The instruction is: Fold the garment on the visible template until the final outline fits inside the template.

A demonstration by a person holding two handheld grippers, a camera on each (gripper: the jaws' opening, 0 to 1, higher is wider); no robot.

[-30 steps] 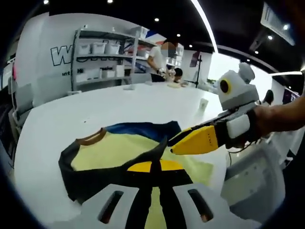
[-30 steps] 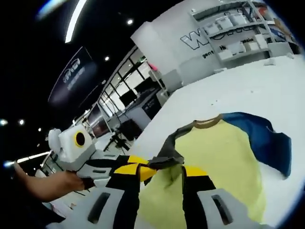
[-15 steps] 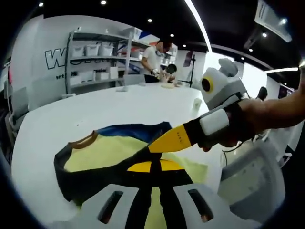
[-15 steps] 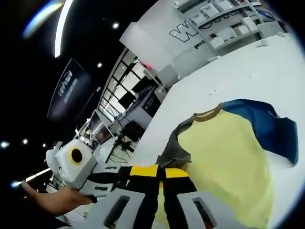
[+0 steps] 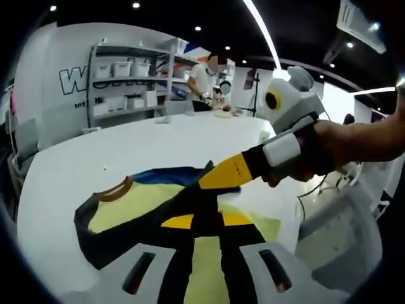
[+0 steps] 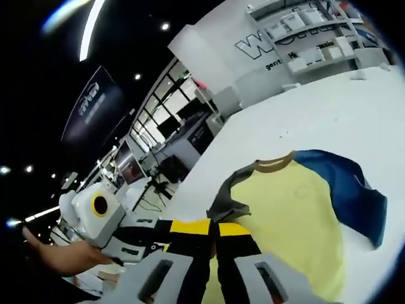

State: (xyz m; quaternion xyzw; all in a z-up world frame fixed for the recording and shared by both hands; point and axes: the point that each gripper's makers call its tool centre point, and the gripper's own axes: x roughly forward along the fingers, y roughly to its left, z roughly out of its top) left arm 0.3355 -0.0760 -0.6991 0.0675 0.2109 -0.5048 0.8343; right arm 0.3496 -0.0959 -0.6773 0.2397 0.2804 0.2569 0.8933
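- The garment is a pale yellow T-shirt with a brown collar, a dark grey sleeve and a blue sleeve point(image 6: 297, 215). It lies mostly flat on the wide white table point(image 6: 316, 114), with the collar towards the far side.
- In the left gripper view, the left gripper point(image 5: 202, 221) has its 2 yellow-and-black jaws pressed together on the dark hem of the same T-shirt point(image 5: 139, 202), at the near edge. I judge it pinches the cloth so this edge can be lifted for a fold.
- The right gripper point(image 6: 214, 228) also has its 2 jaws together, at the grey sleeve side of the shirt. Whether cloth is really between them, I cannot tell.
- In the left gripper view, the right gripper point(image 5: 215, 183) comes in from the right, held by a person's hand point(image 5: 329, 152), and its yellow tip is just beside the left one, over the cloth.
- Both grippers are near each other on 1 side, probably to carry that side over the body of the shirt.
- I cannot make out any template outline on the table, so the fit cannot be judged; the folding seems at an early step.
- Behind the table stand white shelves with boxes point(image 5: 126, 82).
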